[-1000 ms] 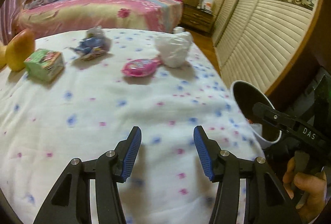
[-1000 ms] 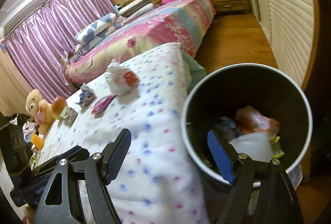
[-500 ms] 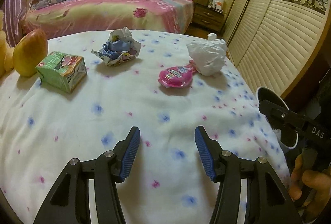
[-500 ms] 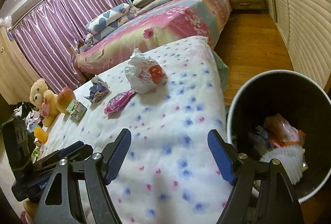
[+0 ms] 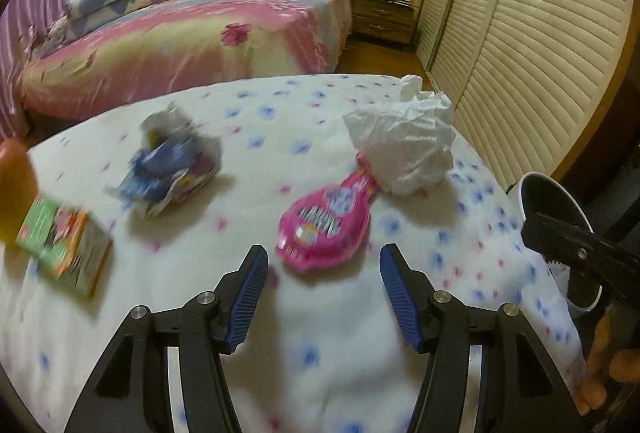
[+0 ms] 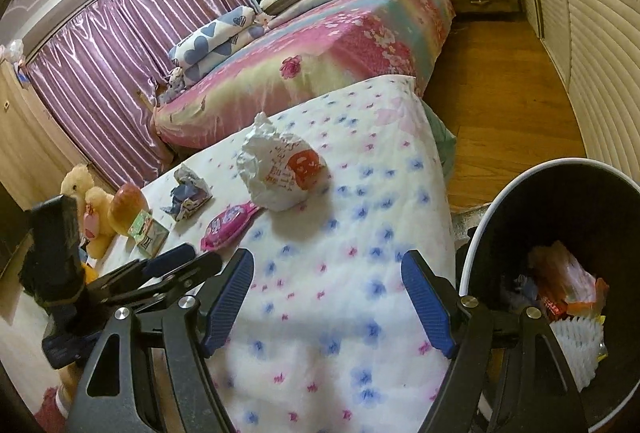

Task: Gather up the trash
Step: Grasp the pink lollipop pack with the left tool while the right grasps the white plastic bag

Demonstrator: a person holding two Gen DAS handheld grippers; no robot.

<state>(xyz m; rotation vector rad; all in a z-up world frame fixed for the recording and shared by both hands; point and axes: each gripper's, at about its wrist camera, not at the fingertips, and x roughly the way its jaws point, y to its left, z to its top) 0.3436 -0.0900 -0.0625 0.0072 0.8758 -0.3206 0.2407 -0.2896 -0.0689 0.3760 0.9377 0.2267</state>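
Left gripper [image 5: 324, 287], jaws apart and widening, has neared the pink packet [image 5: 328, 221]

On the flowered quilt ahead of you lies a flat pink snack packet [image 5: 326, 223], its narrow end touching a crumpled white plastic bag [image 5: 404, 143] with an orange print, which sits puffed up near the quilt's right edge. To your left rests a crumpled blue-and-white wrapper [image 5: 172, 163], apart from both. Beside the quilt stands your round black bin [image 6: 560, 273] with a white rim, wrappers already inside.
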